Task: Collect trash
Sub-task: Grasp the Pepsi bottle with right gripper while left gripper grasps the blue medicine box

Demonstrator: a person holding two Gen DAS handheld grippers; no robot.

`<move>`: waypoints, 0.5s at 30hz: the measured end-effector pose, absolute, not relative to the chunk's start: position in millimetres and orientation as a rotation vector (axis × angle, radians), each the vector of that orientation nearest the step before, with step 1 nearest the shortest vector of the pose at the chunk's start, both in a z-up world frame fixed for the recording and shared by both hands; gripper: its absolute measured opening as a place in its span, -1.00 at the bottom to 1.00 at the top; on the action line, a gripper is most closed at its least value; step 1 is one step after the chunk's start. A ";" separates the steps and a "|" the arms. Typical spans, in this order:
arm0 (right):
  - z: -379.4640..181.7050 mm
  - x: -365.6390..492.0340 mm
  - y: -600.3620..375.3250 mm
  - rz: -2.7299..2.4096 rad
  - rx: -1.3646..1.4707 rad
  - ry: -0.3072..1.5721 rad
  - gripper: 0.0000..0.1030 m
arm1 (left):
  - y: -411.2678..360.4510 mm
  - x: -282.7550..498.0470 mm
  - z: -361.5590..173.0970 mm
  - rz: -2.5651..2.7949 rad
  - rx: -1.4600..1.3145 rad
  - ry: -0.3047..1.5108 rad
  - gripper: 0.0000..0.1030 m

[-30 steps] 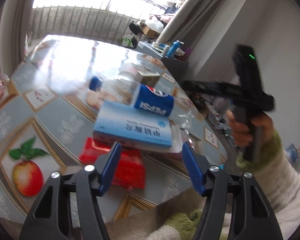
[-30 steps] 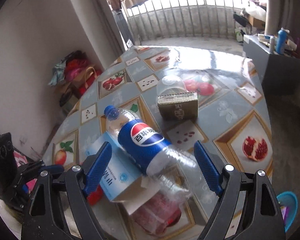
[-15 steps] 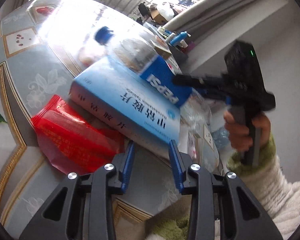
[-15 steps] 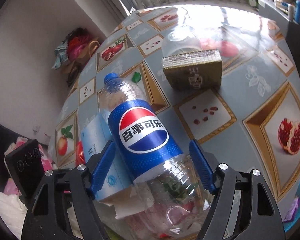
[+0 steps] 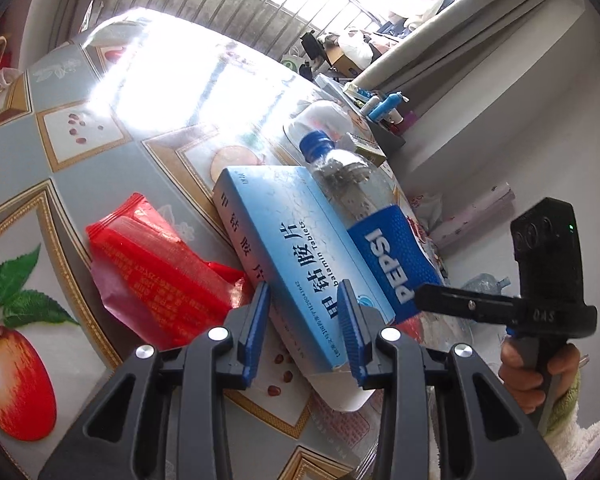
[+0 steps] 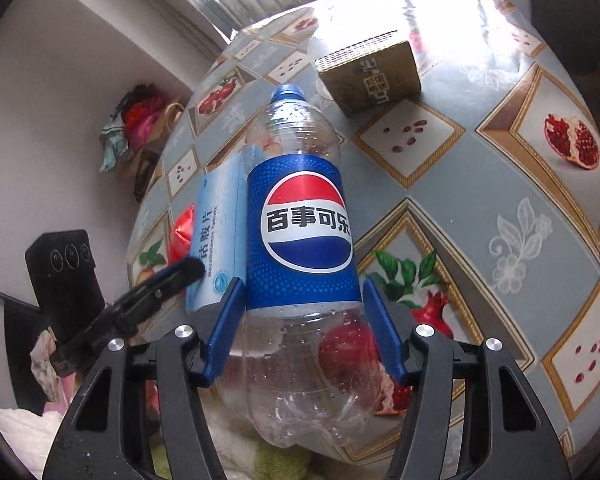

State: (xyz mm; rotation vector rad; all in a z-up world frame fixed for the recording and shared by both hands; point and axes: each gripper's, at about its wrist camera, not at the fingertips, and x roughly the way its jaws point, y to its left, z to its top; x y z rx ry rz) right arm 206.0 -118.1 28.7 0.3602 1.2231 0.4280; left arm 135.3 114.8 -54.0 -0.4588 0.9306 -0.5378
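Early stage by the look of it: nothing collected yet, all trash sits on the desk (image 6: pixel 480 184).

Left tool (image 5: pixel 304 328) is clenched on the near end of the blue tablet box (image 5: pixel 284 248), pads on both faces; the box lies tilted, leaning on the red snack packet (image 5: pixel 160 272). Right tool (image 6: pixel 304 332) straddles the empty Pepsi bottle (image 6: pixel 300 232); its jaws are closing, the left pad at the bottle's wall, the right pad with a small gap, so no firm grip yet. Bottle lies on its side, touching the box.

Left: lifting both, then the red packet and the brown carton (image 6: pixel 370 70). No bin visible.

Left wrist view shows the whole red packet and the person's hand (image 5: pixel 540 364) on the right tool's handle. Right wrist view alone shows the carton clearly, the bottle's base between the jaws, and pomegranate prints.
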 end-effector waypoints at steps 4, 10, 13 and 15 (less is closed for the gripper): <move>34.0 196.3 -105.8 0.417 0.274 1.181 0.06 | 116.4 135.6 -51.9 -0.529 -0.467 0.935 -0.35; 38.9 184.2 -105.8 0.410 0.220 1.177 0.06 | 114.1 136.8 -48.2 -0.517 -0.441 0.928 -0.35; 42.7 174.5 -110.1 0.377 0.179 1.170 0.06 | 111.7 137.7 -47.5 -0.506 -0.417 0.927 -0.35; 44.7 166.8 -114.8 0.355 0.165 1.167 0.06 | 111.9 138.3 -46.7 -0.500 -0.410 0.931 -0.35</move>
